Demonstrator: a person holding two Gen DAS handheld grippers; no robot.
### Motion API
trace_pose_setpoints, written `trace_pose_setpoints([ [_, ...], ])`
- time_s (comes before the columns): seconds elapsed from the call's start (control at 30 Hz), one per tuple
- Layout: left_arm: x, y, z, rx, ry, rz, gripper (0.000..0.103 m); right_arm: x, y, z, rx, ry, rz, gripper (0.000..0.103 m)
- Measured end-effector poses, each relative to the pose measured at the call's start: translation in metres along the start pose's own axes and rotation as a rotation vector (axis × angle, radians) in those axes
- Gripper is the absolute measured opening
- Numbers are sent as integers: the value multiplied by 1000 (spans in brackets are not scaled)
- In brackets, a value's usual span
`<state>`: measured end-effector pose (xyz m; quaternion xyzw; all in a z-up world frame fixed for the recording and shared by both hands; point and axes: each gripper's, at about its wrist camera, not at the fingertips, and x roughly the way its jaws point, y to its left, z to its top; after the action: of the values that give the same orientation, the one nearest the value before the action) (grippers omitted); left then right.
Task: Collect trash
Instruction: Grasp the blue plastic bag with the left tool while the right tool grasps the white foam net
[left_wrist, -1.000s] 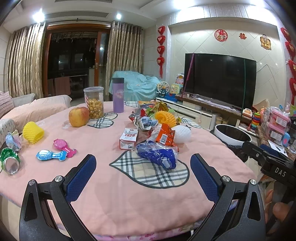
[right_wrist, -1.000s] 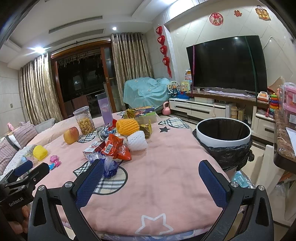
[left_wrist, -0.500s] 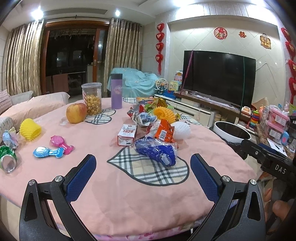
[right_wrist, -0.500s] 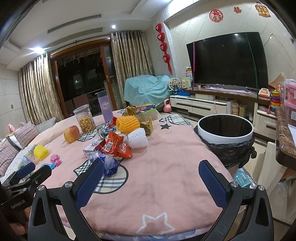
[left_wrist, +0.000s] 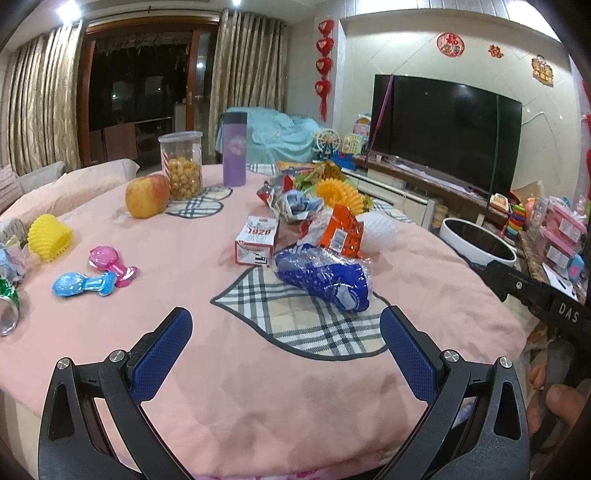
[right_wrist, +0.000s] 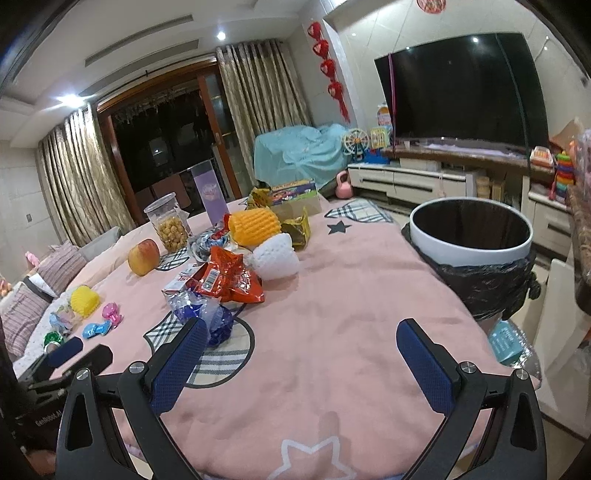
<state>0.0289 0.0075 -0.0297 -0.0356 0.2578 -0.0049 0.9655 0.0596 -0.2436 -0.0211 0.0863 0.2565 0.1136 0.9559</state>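
Note:
A pile of trash lies mid-table on the pink cloth: a crumpled blue plastic bag (left_wrist: 325, 278), an orange-red snack wrapper (left_wrist: 340, 230), a small red-and-white carton (left_wrist: 256, 240), white (left_wrist: 380, 230) and orange (left_wrist: 338, 194) foam fruit nets. The same bag (right_wrist: 207, 314), wrapper (right_wrist: 229, 280) and white net (right_wrist: 277, 258) show in the right wrist view. A white bin with a black liner (right_wrist: 471, 236) stands beside the table's right edge. My left gripper (left_wrist: 286, 325) is open and empty, just short of the blue bag. My right gripper (right_wrist: 301, 338) is open and empty over bare cloth.
An apple (left_wrist: 147, 195), a snack jar (left_wrist: 181, 170), a purple bottle (left_wrist: 233, 153), a yellow foam net (left_wrist: 50, 238) and pink and blue toys (left_wrist: 94, 275) sit on the left of the table. A TV (right_wrist: 461, 85) and cabinet stand behind the bin.
Both grippers have moved slightly forward toward the trash pile; the objects look nearer. Nothing on the table has moved and both stay open.

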Motion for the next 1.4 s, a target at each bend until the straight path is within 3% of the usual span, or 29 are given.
trace_pose_setpoints([
  [0.6, 58, -24, 9, 12, 116, -28, 103, 66, -13, 29, -2, 133, 84, 99],
  [0.97, 94, -37, 14, 13, 195, -37, 101, 125, -9, 48, 2, 227, 159, 81],
  [1.1, 107, -38, 15, -1, 221, -43, 92, 147, -5, 53, 2, 261, 183, 75],
  [1.2, 117, -41, 15, -8, 248, -68, 75, 158, -4, 56, 5, 277, 196, 66],
  [1.27, 120, -43, 14, -9, 259, -87, 60, 165, -3, 57, 2, 287, 202, 49],
  [1.37, 118, -45, 15, -4, 250, -106, 42, 168, -2, 56, -1, 299, 212, 32],
  [1.4, 116, -45, 15, -1, 248, -111, 39, 165, -3, 55, -2, 297, 221, 25],
])
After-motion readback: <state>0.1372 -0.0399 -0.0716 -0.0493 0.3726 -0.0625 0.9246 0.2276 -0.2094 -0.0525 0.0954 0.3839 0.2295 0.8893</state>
